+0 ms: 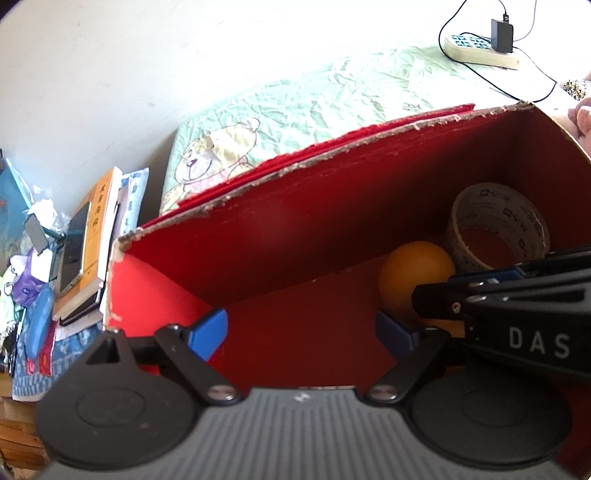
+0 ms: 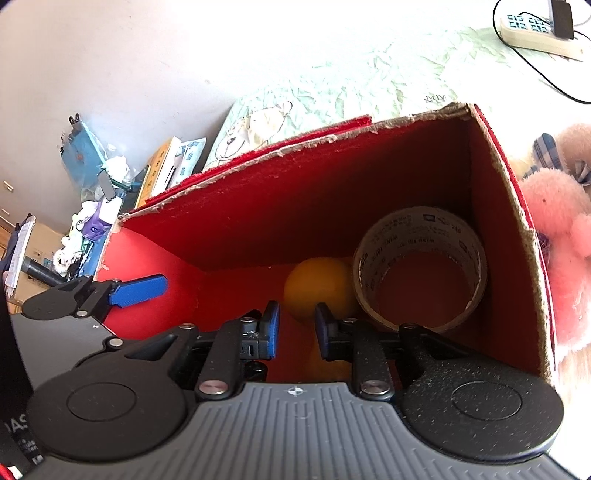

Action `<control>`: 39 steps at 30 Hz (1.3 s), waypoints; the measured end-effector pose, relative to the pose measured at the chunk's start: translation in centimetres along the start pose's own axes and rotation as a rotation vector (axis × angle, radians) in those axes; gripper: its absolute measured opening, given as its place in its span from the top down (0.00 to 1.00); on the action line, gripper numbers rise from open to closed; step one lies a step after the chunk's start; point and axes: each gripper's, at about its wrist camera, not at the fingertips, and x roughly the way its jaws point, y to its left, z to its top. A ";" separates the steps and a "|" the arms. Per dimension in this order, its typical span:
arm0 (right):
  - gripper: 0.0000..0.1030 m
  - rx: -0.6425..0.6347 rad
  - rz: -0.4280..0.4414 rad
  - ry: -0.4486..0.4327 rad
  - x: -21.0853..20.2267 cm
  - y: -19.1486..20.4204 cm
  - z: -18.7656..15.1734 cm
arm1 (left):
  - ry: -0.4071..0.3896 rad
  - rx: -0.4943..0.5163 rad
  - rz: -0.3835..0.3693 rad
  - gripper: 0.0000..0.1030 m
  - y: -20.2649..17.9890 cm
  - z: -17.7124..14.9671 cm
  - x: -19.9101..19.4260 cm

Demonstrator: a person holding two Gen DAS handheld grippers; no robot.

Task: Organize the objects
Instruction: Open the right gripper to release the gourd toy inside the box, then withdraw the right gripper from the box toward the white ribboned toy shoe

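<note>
Where black casing shows: "DAS" lettering (image 1: 537, 343).

The box (image 2: 509, 192) stands on the bed (image 2: 369, 74). In its far right corner lies the tape roll (image 2: 421, 236), the ball (image 2: 317, 288) touching its left side. A power strip (image 2: 535, 33) sits behind the box, near the bed's far edge.

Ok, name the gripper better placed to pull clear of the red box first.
Probably the right gripper: its jaws stand slightly apart, just short of the orange ball lying beside the tape roll in the red box, gripping nothing.
</note>
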 end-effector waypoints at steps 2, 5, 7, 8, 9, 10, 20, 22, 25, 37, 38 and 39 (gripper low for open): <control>0.77 -0.010 0.004 -0.020 -0.2 0.0 -0.1 | 0.002 -0.002 0.005 0.14 0.0 0.0 0.0; 0.77 -0.022 0.009 -0.033 -0.2 0.2 -0.1 | -0.012 -0.006 0.029 0.13 -0.1 -0.3 -0.3; 0.77 -0.020 0.014 -0.037 -0.2 0.2 0.0 | -0.021 -0.012 0.050 0.13 -0.2 -0.4 -0.5; 0.77 -0.019 0.015 -0.042 -0.2 0.2 0.0 | -0.023 -0.013 0.057 0.12 -0.2 -0.5 -0.5; 0.77 -0.019 0.017 -0.047 -0.2 0.2 0.0 | -0.022 -0.012 0.059 0.12 -0.2 -0.5 -0.5; 0.76 -0.020 0.021 -0.053 -0.3 0.2 0.0 | -0.021 -0.011 0.059 0.12 -0.3 -0.4 -0.4; 0.76 -0.029 0.043 -0.051 -0.3 0.2 0.0 | -0.031 -0.014 0.104 0.11 0.3 -1.7 -1.4; 0.76 -0.027 0.046 -0.051 -0.3 0.2 0.0 | -0.039 -0.014 0.110 0.11 0.1 -1.7 -1.4; 0.76 -0.040 0.051 -0.065 -0.6 0.3 -0.2 | -0.046 -0.012 0.118 0.11 -0.3 -1.3 -0.9; 0.74 -0.079 -0.007 -0.151 -3.1 0.1 -0.7 | -0.096 -0.027 0.110 0.09 0.4 -1.0 -1.6; 0.74 -0.074 -0.009 -0.152 -3.3 0.0 -0.7 | -0.103 -0.030 0.112 0.09 0.4 -1.1 -1.9; 0.74 -0.075 -0.009 -0.157 -3.5 -0.1 -0.8 | -0.105 -0.033 0.123 0.09 0.4 -1.1 -2.0</control>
